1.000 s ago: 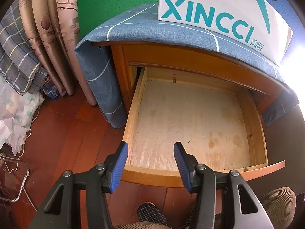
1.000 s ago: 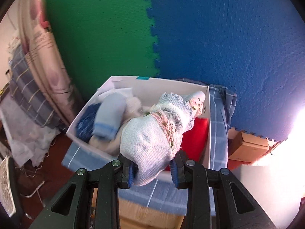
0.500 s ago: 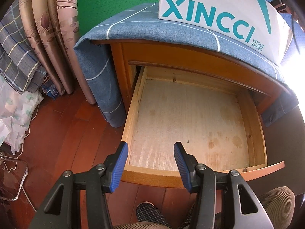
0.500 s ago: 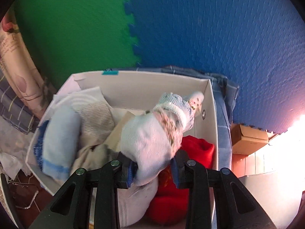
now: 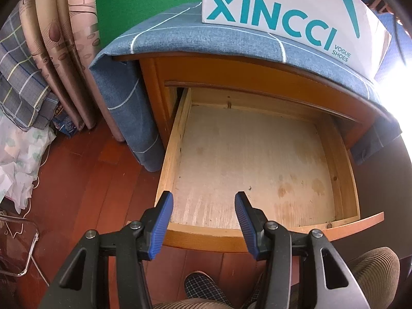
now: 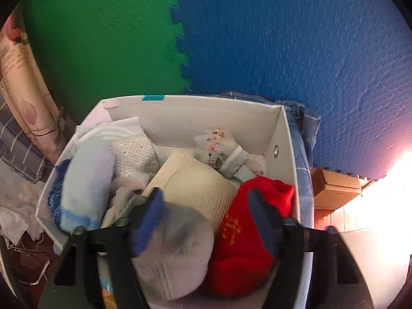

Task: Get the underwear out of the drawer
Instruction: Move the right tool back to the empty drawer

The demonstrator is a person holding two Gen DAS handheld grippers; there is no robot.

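The right gripper (image 6: 206, 219) has just been opened over the white box (image 6: 288, 139), and the pale underwear (image 6: 175, 252), pinched a second ago, now lies loose between its parted jaws. The drawer (image 5: 345, 170) is seen bare (removal seemingly finished); the left gripper (image 5: 203, 221) hangs half open, holding nothing.

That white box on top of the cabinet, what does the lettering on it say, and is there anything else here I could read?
"XINCCI": large teal letters on the side of the white box.
"VOGUE SHOES": small teal letters beside it on the same box.
Gold marks on the red garment in the box: too blurred to read.
Print on the curtain: too small to read.
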